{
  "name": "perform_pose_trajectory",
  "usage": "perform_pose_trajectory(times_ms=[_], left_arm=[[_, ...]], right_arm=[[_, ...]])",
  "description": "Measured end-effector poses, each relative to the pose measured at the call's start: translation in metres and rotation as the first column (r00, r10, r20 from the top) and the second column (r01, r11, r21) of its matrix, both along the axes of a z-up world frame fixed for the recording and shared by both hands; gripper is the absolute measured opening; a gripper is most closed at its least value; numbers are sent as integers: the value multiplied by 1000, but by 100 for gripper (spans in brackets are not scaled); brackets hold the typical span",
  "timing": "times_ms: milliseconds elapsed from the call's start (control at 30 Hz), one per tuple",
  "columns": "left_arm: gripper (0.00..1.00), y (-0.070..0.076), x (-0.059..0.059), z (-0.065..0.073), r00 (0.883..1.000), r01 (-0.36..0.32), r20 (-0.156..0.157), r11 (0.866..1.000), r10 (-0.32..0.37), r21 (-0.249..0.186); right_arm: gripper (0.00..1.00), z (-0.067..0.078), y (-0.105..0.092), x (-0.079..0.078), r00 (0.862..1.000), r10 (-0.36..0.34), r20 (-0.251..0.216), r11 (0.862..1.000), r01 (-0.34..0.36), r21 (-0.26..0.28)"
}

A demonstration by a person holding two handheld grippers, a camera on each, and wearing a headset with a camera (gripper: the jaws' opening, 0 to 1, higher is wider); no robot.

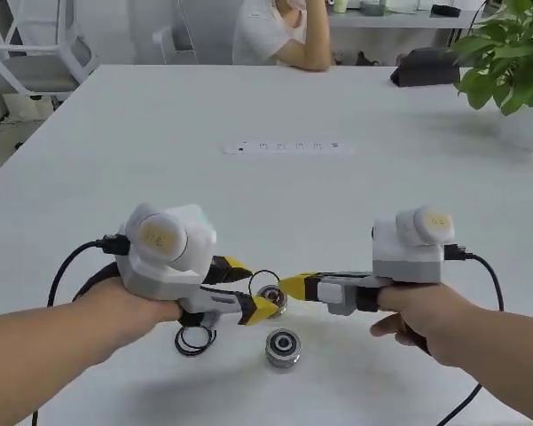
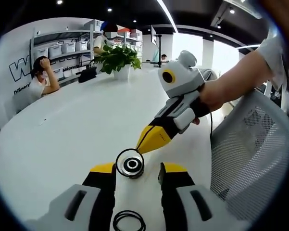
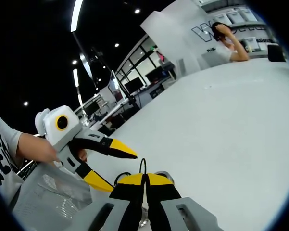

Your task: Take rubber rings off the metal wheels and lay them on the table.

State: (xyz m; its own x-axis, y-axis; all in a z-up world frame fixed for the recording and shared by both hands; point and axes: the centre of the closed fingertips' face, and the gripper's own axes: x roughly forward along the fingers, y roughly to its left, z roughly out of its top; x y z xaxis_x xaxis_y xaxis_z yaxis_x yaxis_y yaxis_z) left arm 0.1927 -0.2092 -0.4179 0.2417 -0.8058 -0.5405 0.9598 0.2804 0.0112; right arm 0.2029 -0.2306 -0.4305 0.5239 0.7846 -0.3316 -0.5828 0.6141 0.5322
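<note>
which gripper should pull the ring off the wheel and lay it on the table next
Right. The right gripper has its jaws shut on the rubber ring, which stands partly lifted off the metal wheel. The left gripper is open, its jaws by that wheel.

1. The left hand (image 1: pixel 142 309) is at the lower left of the head view. It is wrapped around the body of the left gripper (image 1: pixel 250 286). The left forearm (image 1: pixel 35 351) enters from the lower-left corner.
2. The left gripper's jaws stand apart, with the yellow tips aimed toward the frame centre.
3. The right hand (image 1: pixel 417 315) is at the lower right. It holds the right gripper (image 1: pixel 293 286) level. The right forearm (image 1: pixel 505 368) enters from the lower-right corner.
4. The right gripper's jaws are pressed together, pinching a thin rubber ring (image 3: pixel 143 166).
5. The tips of the two grippers face each other, close together, at the lower centre of the head view. Whether they touch cannot be told.
</note>
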Motion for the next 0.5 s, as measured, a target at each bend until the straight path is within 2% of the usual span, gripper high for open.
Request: perform_pose_trajectory(times_ms=[200,400,500], left_arm=[[38,13,-3,14,1000,-12,3,999,12,-29],[43,30,-11,22,1000,-30,-8,998,30,-49],[46,40,-11,25,999,-45,-11,998,45,-54]], right_arm=[[0,6,4,-2,1000,9,3,1000,-9,13],[0,10,11,-6,1000,27,2,999,-27,24],[0,10,14,-8,999,42,0,999,-42,19]])
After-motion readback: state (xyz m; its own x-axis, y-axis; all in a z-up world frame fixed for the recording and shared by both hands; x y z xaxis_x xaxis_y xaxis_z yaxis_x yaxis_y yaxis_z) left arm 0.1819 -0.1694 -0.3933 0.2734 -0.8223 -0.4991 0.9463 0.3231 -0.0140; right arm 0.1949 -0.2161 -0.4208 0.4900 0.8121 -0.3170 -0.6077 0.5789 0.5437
